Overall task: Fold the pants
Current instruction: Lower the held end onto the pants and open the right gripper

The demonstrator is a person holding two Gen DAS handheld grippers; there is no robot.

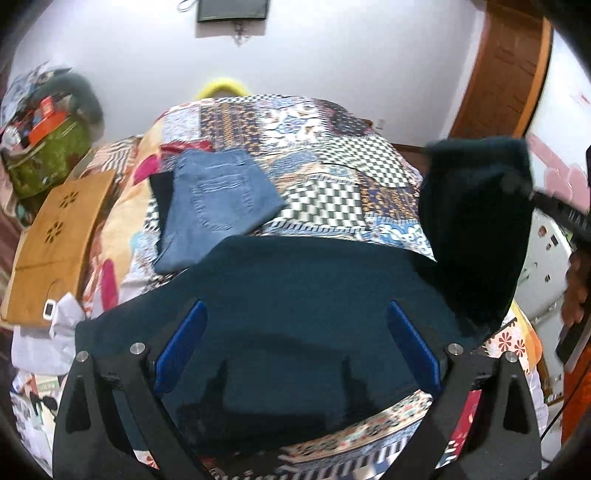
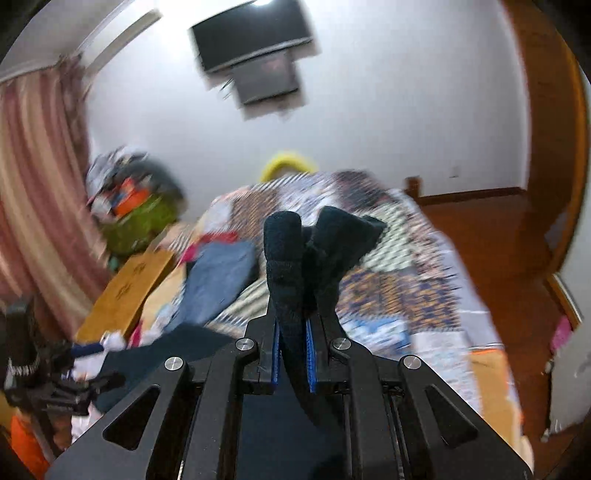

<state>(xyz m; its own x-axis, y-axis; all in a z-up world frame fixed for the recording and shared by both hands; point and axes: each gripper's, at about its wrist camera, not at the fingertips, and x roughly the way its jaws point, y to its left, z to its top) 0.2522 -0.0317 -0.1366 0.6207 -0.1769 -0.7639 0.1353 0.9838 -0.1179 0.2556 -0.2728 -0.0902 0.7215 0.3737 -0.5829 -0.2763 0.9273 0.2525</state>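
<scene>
Dark teal pants (image 1: 295,295) lie spread across the near part of the patchwork bed (image 1: 332,155). My left gripper (image 1: 297,332) hovers over them, its blue pads (image 1: 181,347) wide apart and open with nothing pinched. The right end of the pants (image 1: 476,229) is lifted off the bed and hangs as a dark flap. In the right wrist view my right gripper (image 2: 293,332) is shut on that bunched dark fabric (image 2: 291,251), which sticks up past the fingertips. The view is blurred by motion.
Folded blue jeans (image 1: 218,206) rest on a dark garment at the bed's left. A wooden board (image 1: 55,240) and a green bag of clutter (image 1: 48,158) stand to the left. A wooden door (image 1: 506,74) is at the right and a wall TV (image 2: 255,33) hangs opposite.
</scene>
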